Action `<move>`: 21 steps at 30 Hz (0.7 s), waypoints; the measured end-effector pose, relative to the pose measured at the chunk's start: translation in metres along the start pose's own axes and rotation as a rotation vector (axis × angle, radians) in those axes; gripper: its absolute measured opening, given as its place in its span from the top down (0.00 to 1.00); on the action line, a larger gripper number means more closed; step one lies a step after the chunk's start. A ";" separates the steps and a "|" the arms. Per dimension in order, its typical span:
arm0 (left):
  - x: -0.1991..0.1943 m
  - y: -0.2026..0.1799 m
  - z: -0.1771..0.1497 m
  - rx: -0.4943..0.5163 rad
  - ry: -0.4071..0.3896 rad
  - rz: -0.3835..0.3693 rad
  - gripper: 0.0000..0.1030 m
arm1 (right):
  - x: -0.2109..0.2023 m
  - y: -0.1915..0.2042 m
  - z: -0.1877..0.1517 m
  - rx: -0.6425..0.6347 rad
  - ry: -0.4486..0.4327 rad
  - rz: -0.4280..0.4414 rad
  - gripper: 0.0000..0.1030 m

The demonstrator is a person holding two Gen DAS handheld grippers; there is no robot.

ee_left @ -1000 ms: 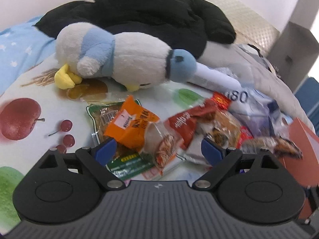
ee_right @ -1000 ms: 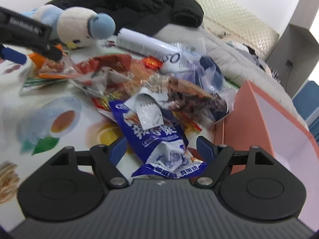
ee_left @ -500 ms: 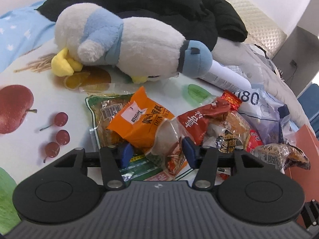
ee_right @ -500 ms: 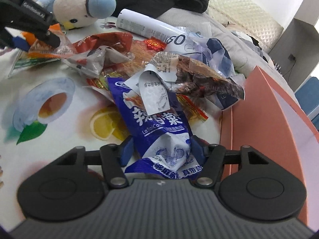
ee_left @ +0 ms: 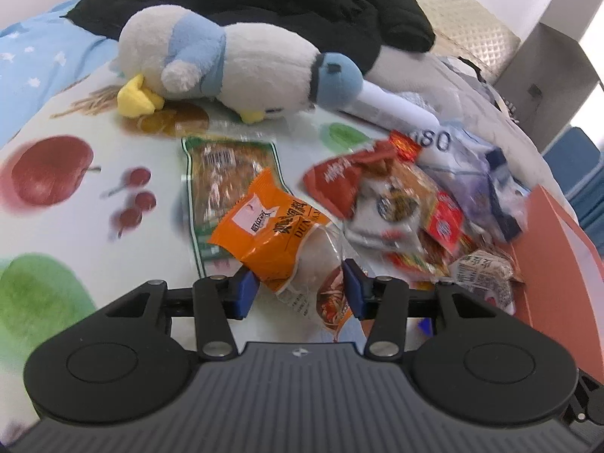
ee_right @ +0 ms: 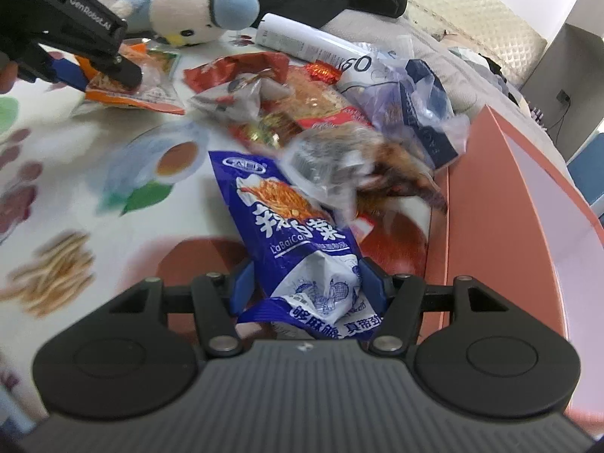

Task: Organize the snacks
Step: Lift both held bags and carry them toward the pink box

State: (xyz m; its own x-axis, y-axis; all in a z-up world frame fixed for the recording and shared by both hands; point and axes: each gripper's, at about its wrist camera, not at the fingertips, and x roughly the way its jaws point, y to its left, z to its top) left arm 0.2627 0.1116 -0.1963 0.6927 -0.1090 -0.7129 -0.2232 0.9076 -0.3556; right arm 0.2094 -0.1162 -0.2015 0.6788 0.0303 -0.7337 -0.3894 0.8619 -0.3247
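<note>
My left gripper is shut on an orange snack packet and holds it above the fruit-print cloth. It also shows in the right wrist view at the upper left. My right gripper is shut on a blue snack packet lifted off the cloth. A pile of mixed snack packets lies between the two, also in the left wrist view. A green-edged packet lies flat behind the orange one. An orange-pink box stands open at the right.
A white and blue plush bird lies at the back, a black jacket behind it. A white tube and a plastic bag with a dark blue box sit behind the pile. A grey cardboard box stands far right.
Both grippers closed on their packets and lifted them. The orange packet came up off the green-edged one; the blue packet pulled back out of the pile, which shifted.
</note>
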 end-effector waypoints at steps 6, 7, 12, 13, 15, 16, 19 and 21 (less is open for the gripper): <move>-0.028 -0.012 -0.026 0.051 0.044 -0.028 0.49 | -0.029 0.004 -0.016 0.002 -0.003 0.024 0.39; -0.032 -0.015 -0.031 0.064 0.052 -0.031 0.49 | -0.033 0.004 -0.018 0.008 -0.004 0.026 0.39; -0.052 -0.027 -0.059 0.122 0.123 -0.063 0.49 | -0.051 0.000 -0.029 0.051 0.016 0.060 0.39; -0.055 -0.028 -0.064 0.134 0.140 -0.063 0.48 | -0.054 -0.001 -0.031 0.059 0.020 0.074 0.39; -0.058 -0.028 -0.073 0.147 0.164 -0.051 0.48 | -0.061 -0.001 -0.035 0.064 0.018 0.088 0.39; -0.058 -0.026 -0.076 0.143 0.172 -0.040 0.47 | -0.064 -0.001 -0.037 0.071 0.018 0.098 0.38; -0.058 -0.017 -0.078 0.107 0.195 -0.009 0.38 | -0.067 -0.011 -0.041 0.151 0.018 0.186 0.36; -0.062 -0.015 -0.077 0.093 0.187 0.025 0.35 | -0.066 -0.015 -0.041 0.175 0.030 0.229 0.31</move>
State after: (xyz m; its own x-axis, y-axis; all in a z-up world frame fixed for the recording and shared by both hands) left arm 0.1700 0.0737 -0.1934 0.5462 -0.1513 -0.8239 -0.1685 0.9436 -0.2850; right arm 0.1451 -0.1517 -0.1732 0.5659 0.2215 -0.7942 -0.4155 0.9086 -0.0426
